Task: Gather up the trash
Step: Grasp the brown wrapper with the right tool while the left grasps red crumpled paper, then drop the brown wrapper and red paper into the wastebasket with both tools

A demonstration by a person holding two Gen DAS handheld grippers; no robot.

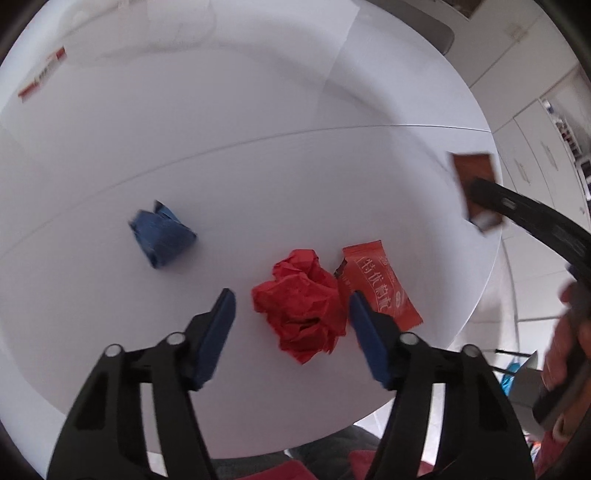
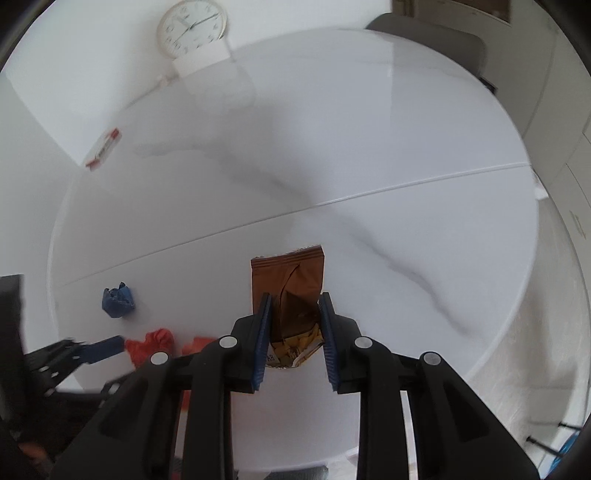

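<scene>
Left gripper (image 1: 291,301) stands open, its blue fingers (image 1: 221,314) either side of the red paper ball (image 1: 301,306) on the white table (image 1: 258,166). An orange packet (image 1: 380,288) lies just right of the ball; a blue wad (image 1: 160,234) sits apart to the left. Right gripper (image 2: 294,301) brackets the brown wrapper (image 2: 290,291); whether it grips, I cannot tell.

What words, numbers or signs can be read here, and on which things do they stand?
"特优枸杞", large white characters, partly blurred: orange packet.
"8", perhaps "88", uncertain: torn end of the brown packet.
Clock: numerals too small to read.
Red and white box: print too blurred to read.
Red paper ball and blue paper ball: no text.
</scene>
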